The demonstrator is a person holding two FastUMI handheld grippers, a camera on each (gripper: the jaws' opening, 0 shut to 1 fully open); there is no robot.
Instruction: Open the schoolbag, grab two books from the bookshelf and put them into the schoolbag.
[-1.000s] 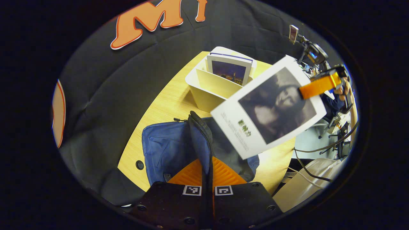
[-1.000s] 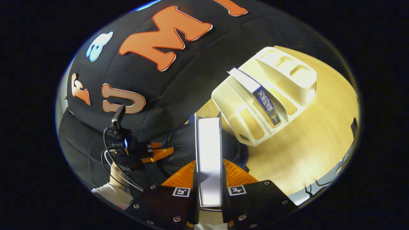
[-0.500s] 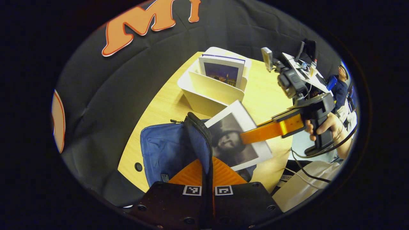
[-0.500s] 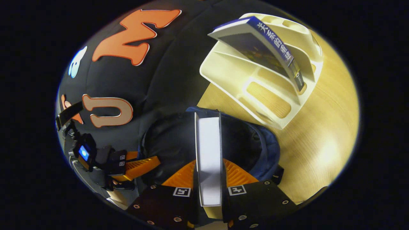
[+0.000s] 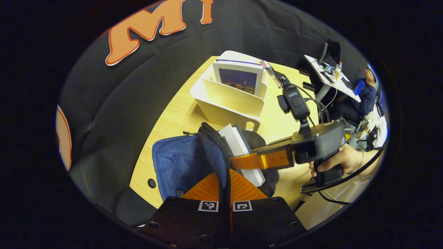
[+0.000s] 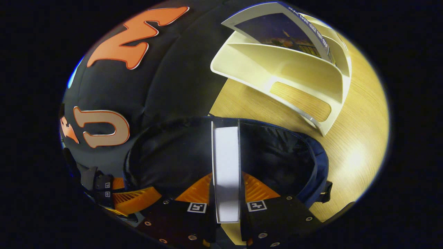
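Note:
The blue schoolbag (image 5: 176,162) lies on the wooden table, its zipped rim (image 5: 216,138) pulled upright. My left gripper (image 5: 224,174) is shut on that rim and holds the mouth open. My right gripper (image 5: 238,162) is shut on a white book (image 5: 238,143), which sits edge-on and partly inside the bag. In the right gripper view, the same book (image 6: 225,162) stands between my right gripper's (image 6: 225,181) fingers over the bag's dark opening (image 6: 277,155). A second, blue-covered book (image 5: 238,77) stands in the cream bookshelf (image 5: 228,102) behind the bag.
The bookshelf (image 6: 294,76) with its blue book (image 6: 277,31) is just beyond the bag's mouth. A hand (image 5: 342,160) and trailing cables hold the right gripper. A person sits at a desk (image 5: 360,97) beyond the table. Bare table (image 6: 346,152) lies right of the bag.
My right gripper brought the white book down from above the table into the bag's mouth, turning it edge-on. My left gripper kept its hold on the rim.

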